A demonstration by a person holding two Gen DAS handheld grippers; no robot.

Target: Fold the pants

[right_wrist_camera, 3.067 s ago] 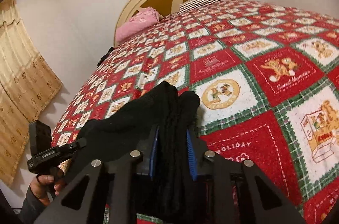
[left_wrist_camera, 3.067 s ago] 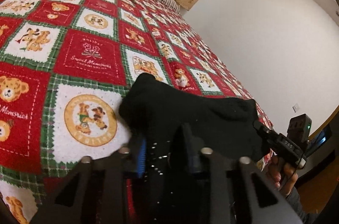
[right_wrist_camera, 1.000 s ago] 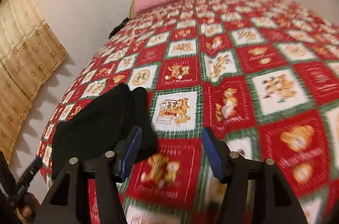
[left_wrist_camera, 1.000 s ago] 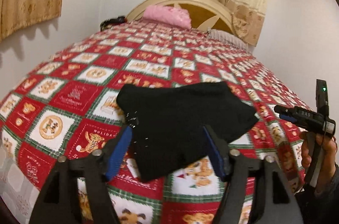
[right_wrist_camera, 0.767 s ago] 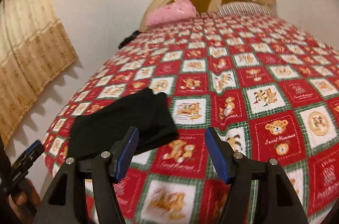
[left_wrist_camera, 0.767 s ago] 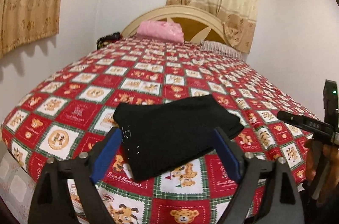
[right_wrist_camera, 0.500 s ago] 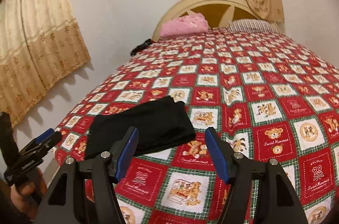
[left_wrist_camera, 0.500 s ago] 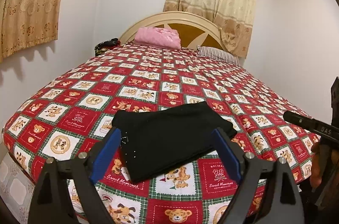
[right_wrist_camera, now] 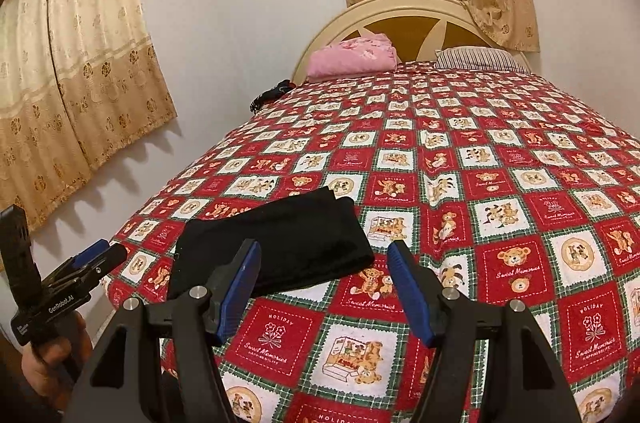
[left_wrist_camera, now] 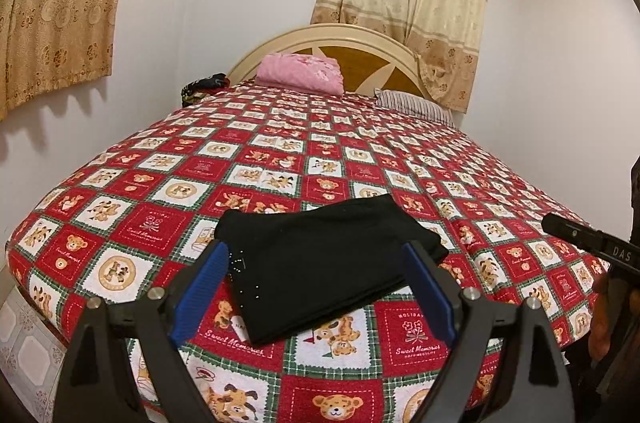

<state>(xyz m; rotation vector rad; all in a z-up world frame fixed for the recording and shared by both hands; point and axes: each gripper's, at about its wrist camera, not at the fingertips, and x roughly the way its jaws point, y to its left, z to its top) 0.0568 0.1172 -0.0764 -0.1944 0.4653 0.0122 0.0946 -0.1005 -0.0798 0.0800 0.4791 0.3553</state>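
The black pants (left_wrist_camera: 320, 263) lie folded into a flat rectangle near the foot edge of the bed, on the red patchwork bedspread (left_wrist_camera: 280, 151). They also show in the right wrist view (right_wrist_camera: 276, 247), left of centre. My left gripper (left_wrist_camera: 316, 263) is open and empty, held back from the bed with the pants seen between its blue pads. My right gripper (right_wrist_camera: 322, 263) is open and empty, pulled back, with the pants at its left finger. Neither gripper touches the pants.
A pink folded blanket (left_wrist_camera: 300, 73) and a striped pillow (left_wrist_camera: 412, 105) lie at the headboard. A dark bundle (left_wrist_camera: 200, 89) sits at the bed's far left corner. Curtains hang on the left wall and behind the headboard. Tiled floor (left_wrist_camera: 24, 343) shows at the lower left.
Both grippers let go of the pants, opened, and drew back and up from the bed. The folded pants stay where they were laid.
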